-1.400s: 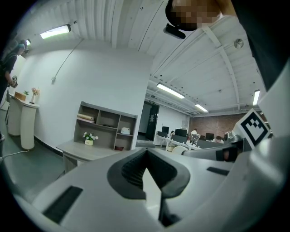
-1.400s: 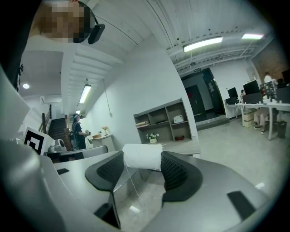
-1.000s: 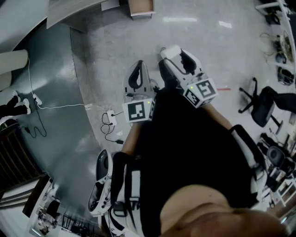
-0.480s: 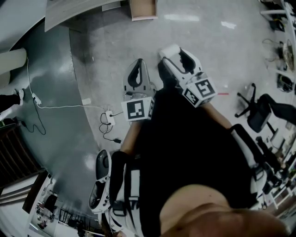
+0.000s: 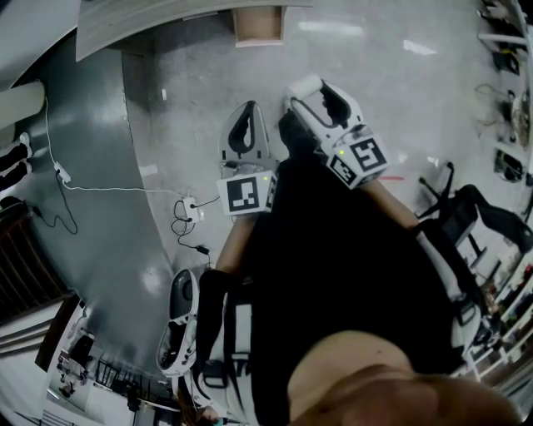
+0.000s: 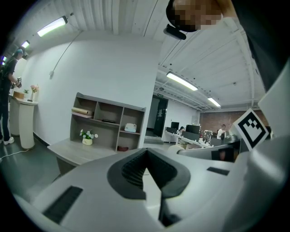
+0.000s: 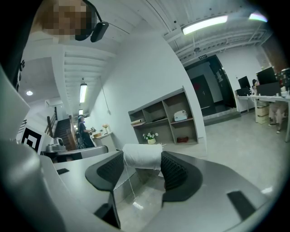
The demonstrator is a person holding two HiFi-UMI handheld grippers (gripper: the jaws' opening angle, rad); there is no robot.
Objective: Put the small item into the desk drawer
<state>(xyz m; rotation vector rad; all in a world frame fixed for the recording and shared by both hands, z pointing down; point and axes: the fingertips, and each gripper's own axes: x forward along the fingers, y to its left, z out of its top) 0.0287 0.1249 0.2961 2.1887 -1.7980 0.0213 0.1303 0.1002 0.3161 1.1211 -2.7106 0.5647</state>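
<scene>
A small white spool of thread (image 7: 142, 156) sits clamped between the black pads of my right gripper (image 7: 142, 159), with a loose thread (image 7: 131, 190) hanging from it. In the head view the spool (image 5: 305, 86) shows at the tip of the right gripper (image 5: 312, 93), held over the pale floor. My left gripper (image 5: 247, 133) is beside it, shut with nothing in it; its pads (image 6: 136, 172) meet at the tips. A wooden drawer (image 5: 256, 25) stands open under the grey desk (image 5: 150, 21) at the top of the head view.
A shelf unit (image 6: 106, 124) with a small flower pot (image 6: 87, 138) stands on the desk. A power strip (image 5: 187, 208) with a white cable lies on the floor at left. Office chairs (image 5: 466, 208) stand at right. A person (image 6: 7, 104) stands by a white pedestal.
The desk and open drawer have slid a little lower in the head view. Both grippers keep their pose before the body, the spool still clamped.
</scene>
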